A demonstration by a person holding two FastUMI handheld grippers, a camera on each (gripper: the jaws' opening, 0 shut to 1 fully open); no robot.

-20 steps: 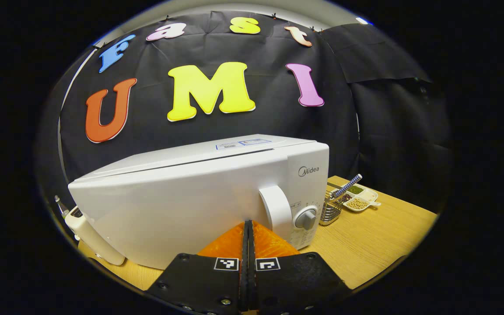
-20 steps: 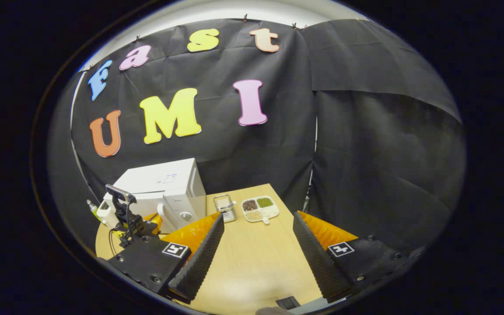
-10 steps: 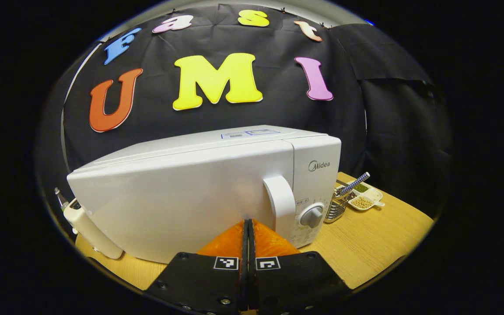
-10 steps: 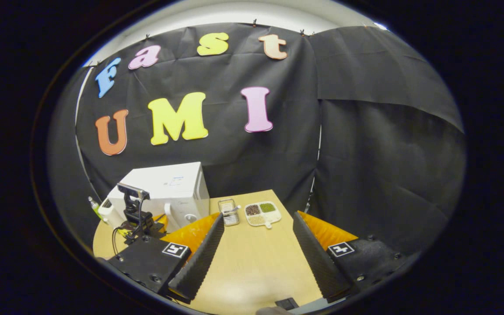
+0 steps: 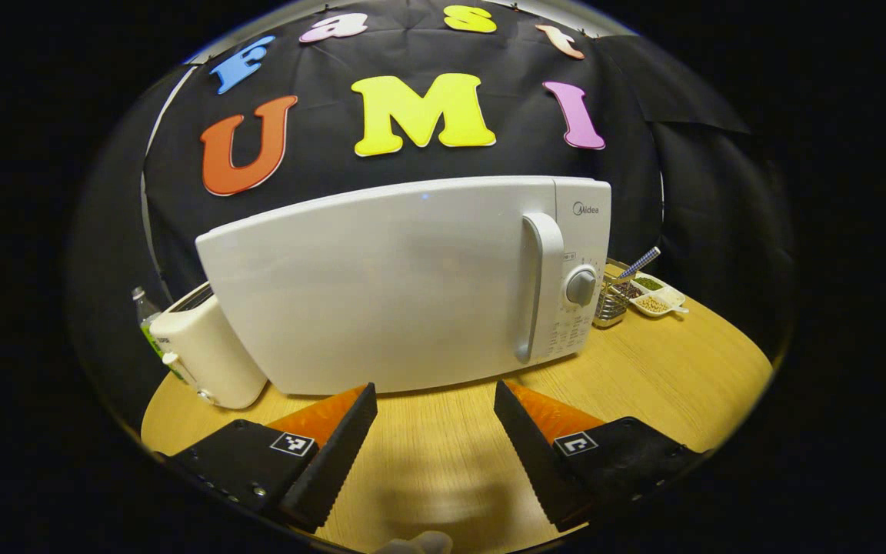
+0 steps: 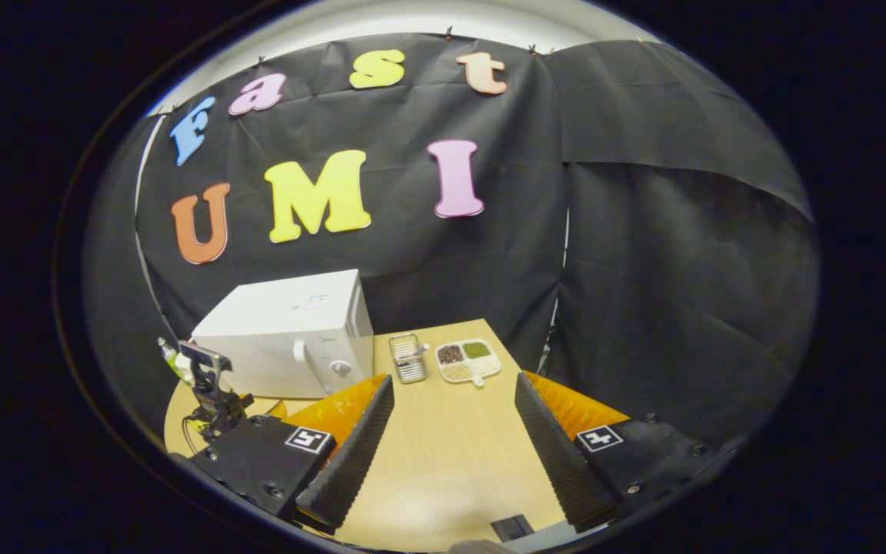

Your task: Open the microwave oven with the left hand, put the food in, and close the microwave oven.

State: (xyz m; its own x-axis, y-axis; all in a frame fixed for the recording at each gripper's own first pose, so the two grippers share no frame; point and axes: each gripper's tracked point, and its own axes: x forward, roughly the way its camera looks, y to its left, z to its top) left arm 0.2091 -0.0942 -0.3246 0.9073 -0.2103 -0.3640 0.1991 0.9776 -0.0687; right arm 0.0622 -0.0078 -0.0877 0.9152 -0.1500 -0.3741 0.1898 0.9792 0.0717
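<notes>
Microwave oven (image 5: 404, 285) door flush; left tongs (image 5: 435, 400) and right tongs (image 6: 454, 392) apart above bare table (image 5: 643, 369).

The microwave oven (image 5: 412, 285) stands on the table (image 5: 643, 369) against the booth wall, door shut, its handle (image 5: 541, 285) just left of the control knob (image 5: 581, 287). Left of the oven, close beside it, stands a toaster (image 5: 208, 354), with a bottle (image 5: 144, 308) behind it. To the oven's right stands a wire basket (image 5: 612, 300), then a divided dish (image 5: 654, 296).
</notes>
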